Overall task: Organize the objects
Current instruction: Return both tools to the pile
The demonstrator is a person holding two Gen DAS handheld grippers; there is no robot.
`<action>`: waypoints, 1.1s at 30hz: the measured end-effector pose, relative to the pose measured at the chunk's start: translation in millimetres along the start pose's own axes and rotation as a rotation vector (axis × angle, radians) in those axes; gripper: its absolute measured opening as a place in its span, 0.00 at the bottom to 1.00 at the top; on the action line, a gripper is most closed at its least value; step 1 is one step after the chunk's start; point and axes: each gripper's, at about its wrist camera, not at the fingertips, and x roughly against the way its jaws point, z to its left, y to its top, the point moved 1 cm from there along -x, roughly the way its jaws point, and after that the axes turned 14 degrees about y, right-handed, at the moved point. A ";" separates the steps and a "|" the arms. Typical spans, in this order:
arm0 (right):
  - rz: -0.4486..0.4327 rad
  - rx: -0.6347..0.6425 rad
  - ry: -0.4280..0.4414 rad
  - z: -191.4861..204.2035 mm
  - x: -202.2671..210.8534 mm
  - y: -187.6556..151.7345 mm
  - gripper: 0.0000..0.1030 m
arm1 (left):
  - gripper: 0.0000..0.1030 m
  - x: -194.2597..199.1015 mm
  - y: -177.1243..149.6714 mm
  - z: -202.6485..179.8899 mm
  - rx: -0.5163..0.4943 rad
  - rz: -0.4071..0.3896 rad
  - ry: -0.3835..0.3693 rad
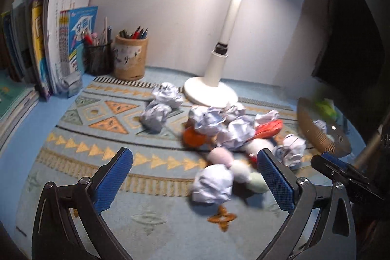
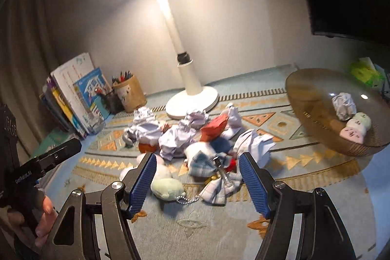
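Note:
A heap of crumpled paper balls (image 1: 214, 123) (image 2: 175, 138), small plush toys (image 1: 220, 156) (image 2: 167, 187), a red packet (image 2: 215, 126) and a checked cloth keychain (image 2: 214, 177) lies on the patterned mat in front of the lamp. My left gripper (image 1: 195, 174) is open and empty above the near paper ball (image 1: 212, 184). My right gripper (image 2: 197, 177) is open and empty, its jaws on either side of the checked cloth and the green plush. A brown mesh basket (image 2: 312, 94) (image 1: 314, 128) at the right holds a paper ball (image 2: 343, 105) and several plush toys (image 2: 355, 128).
A white desk lamp (image 1: 210, 89) (image 2: 192, 99) stands behind the heap. Books (image 1: 48, 48) and two pen holders (image 1: 130, 57) line the back left wall. A dark monitor (image 1: 351, 40) stands at the right. The other gripper's body (image 2: 48, 160) shows at left in the right wrist view.

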 end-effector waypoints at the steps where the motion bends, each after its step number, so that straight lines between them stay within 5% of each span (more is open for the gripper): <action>1: 0.013 0.018 -0.005 1.5 -7.5 -4.7 0.67 | 0.99 -8.5 -6.9 4.1 0.001 0.015 -0.004; 8: 0.111 0.032 0.011 -5.9 -37.5 -26.3 0.67 | 0.97 -36.1 -31.8 12.7 0.029 0.071 -0.081; 19: 0.110 -0.021 0.116 -14.6 -40.6 -26.2 0.67 | 0.97 -29.0 -37.0 -6.6 -0.058 0.052 -0.111; 33: 0.136 -0.002 0.141 -7.9 -44.4 -28.3 0.67 | 0.97 -37.0 -37.0 -8.6 -0.068 0.109 -0.150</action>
